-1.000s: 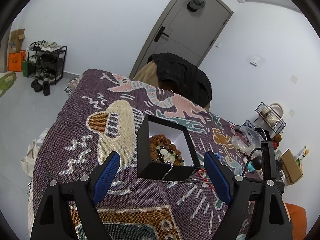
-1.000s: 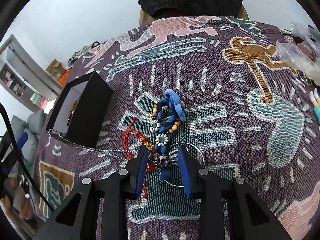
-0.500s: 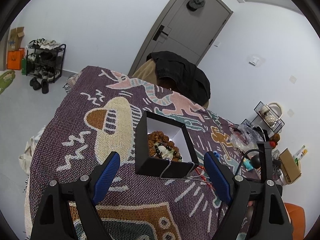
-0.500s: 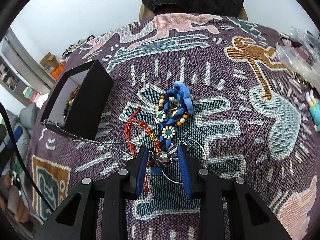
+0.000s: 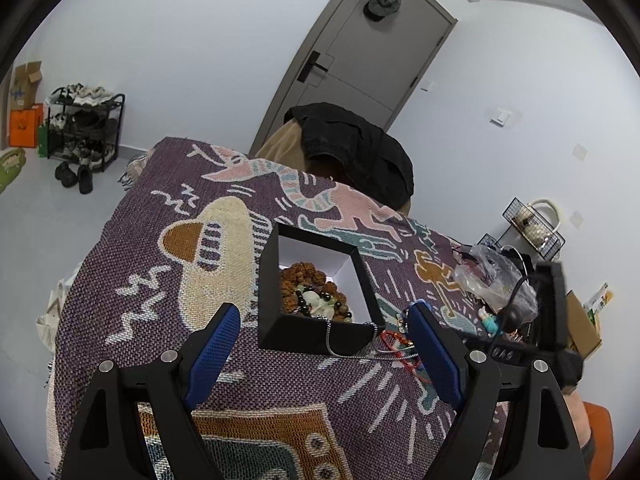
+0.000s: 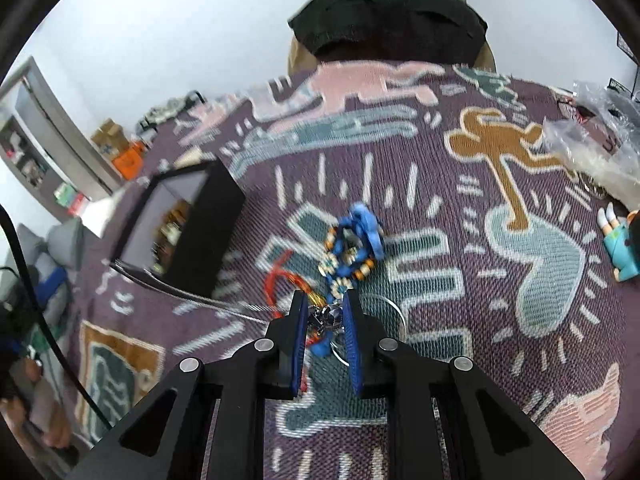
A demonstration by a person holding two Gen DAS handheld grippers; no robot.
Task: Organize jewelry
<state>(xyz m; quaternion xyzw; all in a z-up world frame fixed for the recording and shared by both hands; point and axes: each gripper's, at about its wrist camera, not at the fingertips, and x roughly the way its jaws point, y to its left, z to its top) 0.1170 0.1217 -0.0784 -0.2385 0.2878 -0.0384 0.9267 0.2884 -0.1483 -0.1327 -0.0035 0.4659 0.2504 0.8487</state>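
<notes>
The right gripper (image 6: 326,314) is clamping the silver clasp end of a blue braided bracelet (image 6: 354,240), its jaws having just been closing on it; the beaded loop is trailing ahead of the fingertips over the patterned purple blanket (image 6: 480,280). A red cord (image 6: 280,280) and a silver chain (image 6: 224,304) are lying just left of the jaws. Ahead of the wide-open, empty left gripper (image 5: 324,332), a black box (image 5: 316,336) is holding beaded jewelry.
</notes>
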